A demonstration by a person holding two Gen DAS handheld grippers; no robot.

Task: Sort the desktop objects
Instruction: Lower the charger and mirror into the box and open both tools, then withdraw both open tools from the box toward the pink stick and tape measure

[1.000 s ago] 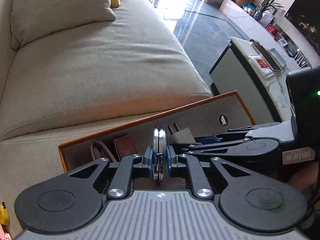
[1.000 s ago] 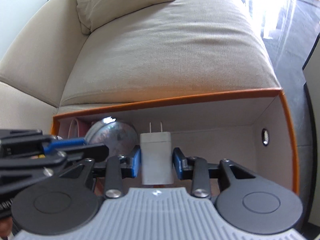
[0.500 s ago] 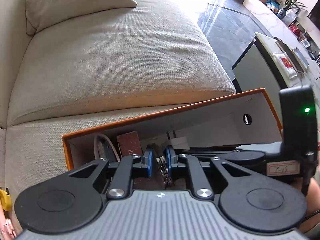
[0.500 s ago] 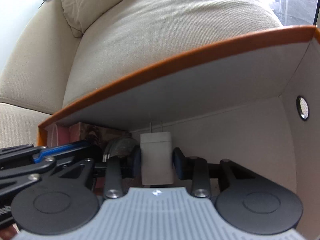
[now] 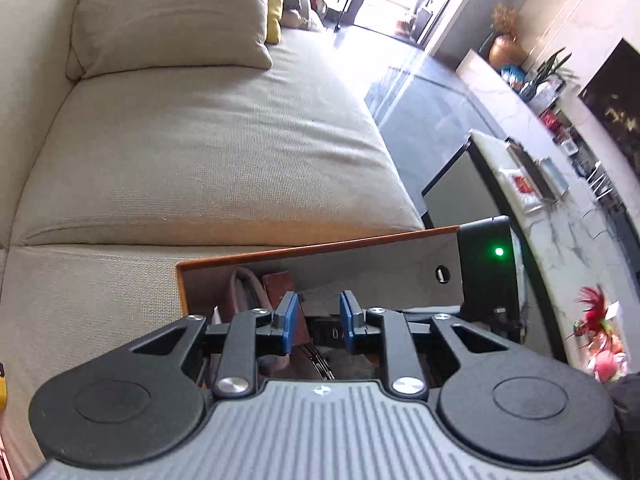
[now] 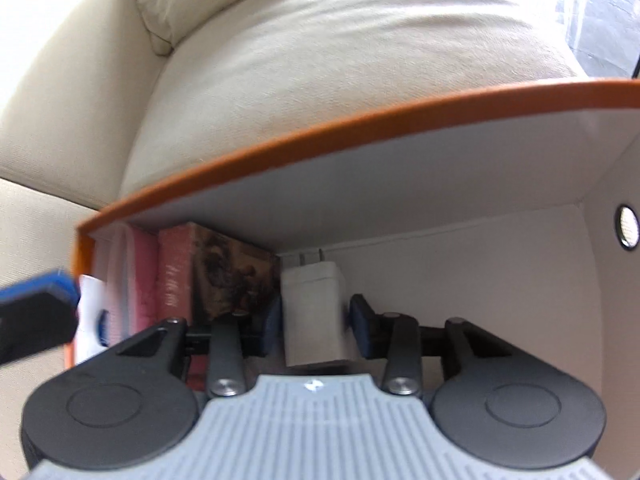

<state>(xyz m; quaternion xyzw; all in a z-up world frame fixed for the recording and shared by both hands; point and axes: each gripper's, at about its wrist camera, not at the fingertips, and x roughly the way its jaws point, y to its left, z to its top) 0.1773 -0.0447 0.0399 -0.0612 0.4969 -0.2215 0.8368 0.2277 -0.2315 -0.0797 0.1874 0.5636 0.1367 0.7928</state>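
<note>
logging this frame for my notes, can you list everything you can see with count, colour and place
box: 1, orange rim, pale inside, against the sofa
charger: 1, white, prongs forward, between the right gripper's fingers inside the box
book: 1, reddish-brown, upright at the box's left end
pink item: 1, pink and white, left of the book; kind unclear
sofa: 1, beige, behind the box
cushions: 1 beige, 1 yellow edge behind it, on the sofa
counter: 1, white marble, right side
vase: 1, copper, far right
left gripper: 1, black with blue pads, open over the box
right gripper: 1, black with blue pads, in the box
</note>
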